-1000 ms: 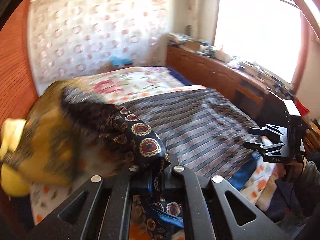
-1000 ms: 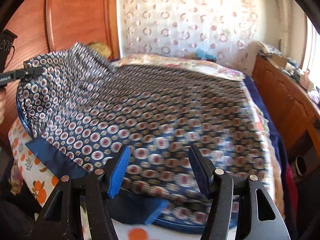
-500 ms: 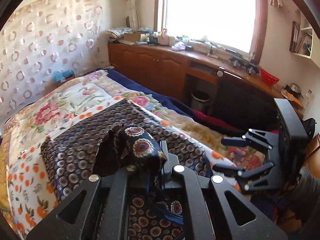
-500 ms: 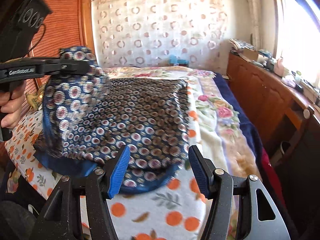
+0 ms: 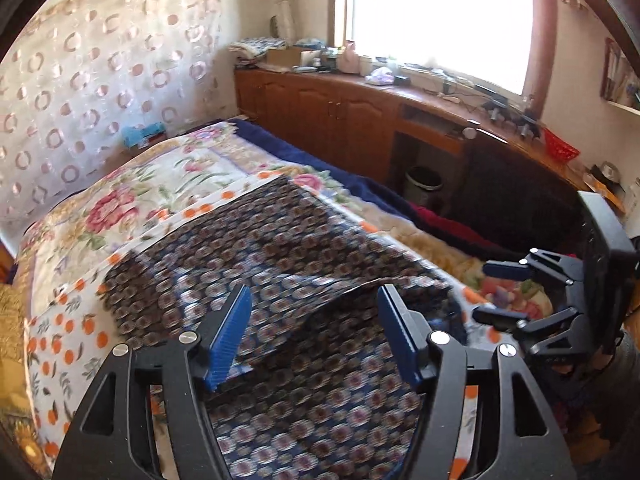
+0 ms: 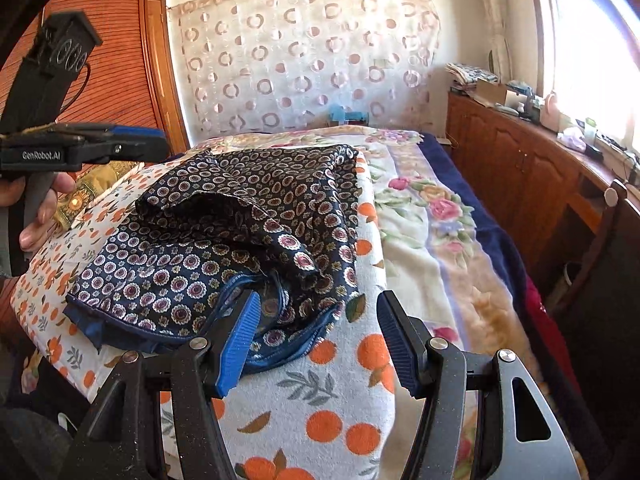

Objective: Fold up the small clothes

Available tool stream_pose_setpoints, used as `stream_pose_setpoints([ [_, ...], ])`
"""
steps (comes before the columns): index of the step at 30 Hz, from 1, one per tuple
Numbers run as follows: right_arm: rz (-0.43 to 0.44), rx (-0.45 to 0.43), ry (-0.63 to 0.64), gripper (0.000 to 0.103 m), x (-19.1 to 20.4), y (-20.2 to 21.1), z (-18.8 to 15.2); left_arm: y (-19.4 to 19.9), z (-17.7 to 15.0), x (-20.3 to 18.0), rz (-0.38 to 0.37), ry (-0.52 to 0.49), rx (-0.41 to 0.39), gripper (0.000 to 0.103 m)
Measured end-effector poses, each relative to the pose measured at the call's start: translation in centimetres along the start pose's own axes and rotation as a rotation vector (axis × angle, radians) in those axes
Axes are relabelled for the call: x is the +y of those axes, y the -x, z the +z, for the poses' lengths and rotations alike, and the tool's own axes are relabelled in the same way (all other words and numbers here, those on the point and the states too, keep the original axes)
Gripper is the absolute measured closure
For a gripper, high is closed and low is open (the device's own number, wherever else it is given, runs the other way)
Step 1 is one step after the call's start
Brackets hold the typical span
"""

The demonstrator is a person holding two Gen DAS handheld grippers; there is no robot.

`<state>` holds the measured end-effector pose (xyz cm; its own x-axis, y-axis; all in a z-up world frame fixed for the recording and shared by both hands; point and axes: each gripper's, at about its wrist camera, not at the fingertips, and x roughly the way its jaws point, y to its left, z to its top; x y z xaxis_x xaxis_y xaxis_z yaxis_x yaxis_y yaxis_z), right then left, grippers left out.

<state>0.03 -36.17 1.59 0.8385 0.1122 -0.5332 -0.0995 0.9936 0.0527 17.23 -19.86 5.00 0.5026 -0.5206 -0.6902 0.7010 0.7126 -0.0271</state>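
An orange-print sheet covers the bed's near end; a floral blanket lies at three o'clock of it. A wooden cabinet stands at one o'clock, a circle-patterned curtain at twelve.

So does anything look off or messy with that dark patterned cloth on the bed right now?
Yes. The navy patterned cloth is not a neat fold: its top layer is rumpled and bunched toward the near edge, and a corner with blue trim sticks out at the left. Both the left gripper and right gripper are open, holding nothing.
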Motion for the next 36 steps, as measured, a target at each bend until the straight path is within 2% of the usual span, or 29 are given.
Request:
stream_pose_setpoints([
  [5,0.024,-0.004,0.01,0.04,0.4,-0.9,1.1,0.3,-1.8,3.8,0.039,0.04,0.012,0.034],
  [12,0.058,0.008,0.053,0.04,3.2,-3.3,4.0,-0.1,-4.7,8.8,0.076,0.12,0.03,0.034],
  [21,0.126,0.048,0.144,0.04,7.8,-8.1,8.2,-0.7,-6.5,13.1,0.164,0.112,0.02,0.034],
  [25,0.152,0.075,0.182,0.04,10.0,-10.5,9.7,-0.1,-7.6,15.1,0.169,0.144,-0.018,0.034],
  [30,0.165,0.125,0.247,0.04,12.4,-12.9,10.4,0.0,-9.1,17.1,0.124,0.201,-0.033,0.034],
  [36,0.154,0.171,0.339,0.04,15.0,-14.4,10.8,0.2,-9.7,17.1,0.095,0.196,-0.054,0.034],
])
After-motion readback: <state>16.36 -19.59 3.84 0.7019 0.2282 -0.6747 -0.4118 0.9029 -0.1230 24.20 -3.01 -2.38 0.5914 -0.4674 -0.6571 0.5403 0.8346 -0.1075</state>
